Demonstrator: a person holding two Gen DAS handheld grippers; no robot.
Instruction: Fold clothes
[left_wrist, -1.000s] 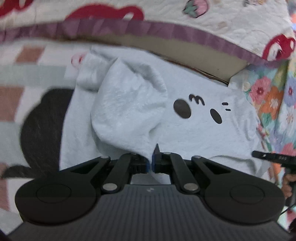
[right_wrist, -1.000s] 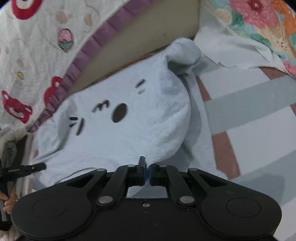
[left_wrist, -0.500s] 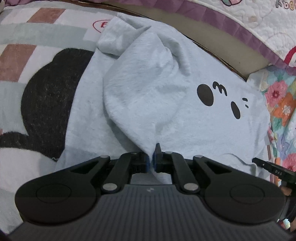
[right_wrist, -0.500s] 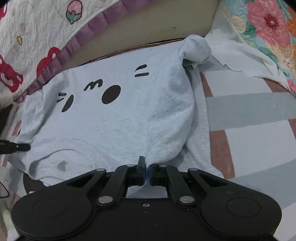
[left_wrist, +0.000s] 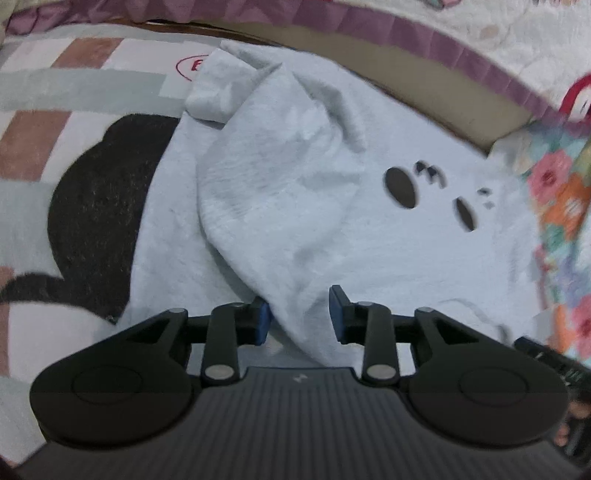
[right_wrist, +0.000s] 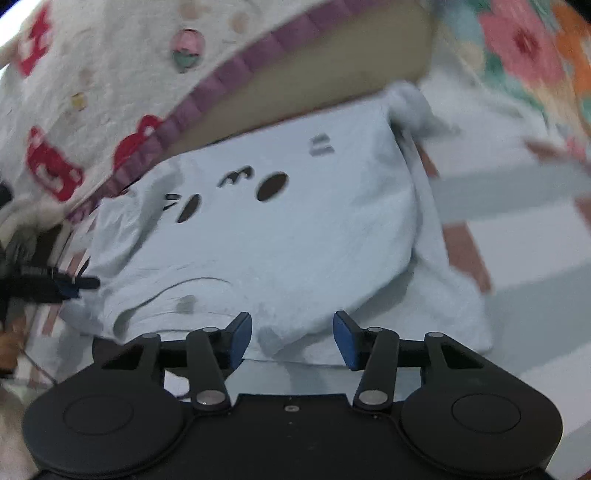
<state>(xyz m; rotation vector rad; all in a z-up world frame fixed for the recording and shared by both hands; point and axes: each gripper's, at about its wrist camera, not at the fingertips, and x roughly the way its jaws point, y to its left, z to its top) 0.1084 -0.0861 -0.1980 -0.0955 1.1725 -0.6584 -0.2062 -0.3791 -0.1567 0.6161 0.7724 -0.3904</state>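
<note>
both grippers letting go of the pale blue sweatshirt

on the striped blanket (left_wrist: 55, 85), a pale blue sweatshirt (left_wrist: 369, 240) lies spread out, its printed cartoon face (left_wrist: 424, 188) of dark ovals and small strokes turned up. in the left wrist view the face sits toward 2 o'clock, and a folded-over sleeve (left_wrist: 273, 184) runs from 11 o'clock down to the centre, ending between the fingers. a black shape printed on the blanket (left_wrist: 99, 221) shows at 9 o'clock, beside the garment's edge.

the left gripper (left_wrist: 299, 314) has its jaws opening: the blue pads stand partly apart with the sleeve's end lying between them, the left pad touching or just beside the cloth, the right pad clear of it.

in the right wrist view the sweatshirt (right_wrist: 277, 240) fills the centre, its face at 12 o'clock. the right gripper (right_wrist: 291, 336) also has its jaws opening, wider than the left's, with a fold of the hem between the pads and neither pad pressing it. the other gripper's tip (right_wrist: 74, 284) pokes in at 9 o'clock at the garment's edge.

a white quilt with purple trim (right_wrist: 110, 74) lies at 11 o'clock, a floral cloth (right_wrist: 535, 44) at 1 o'clock.
</note>
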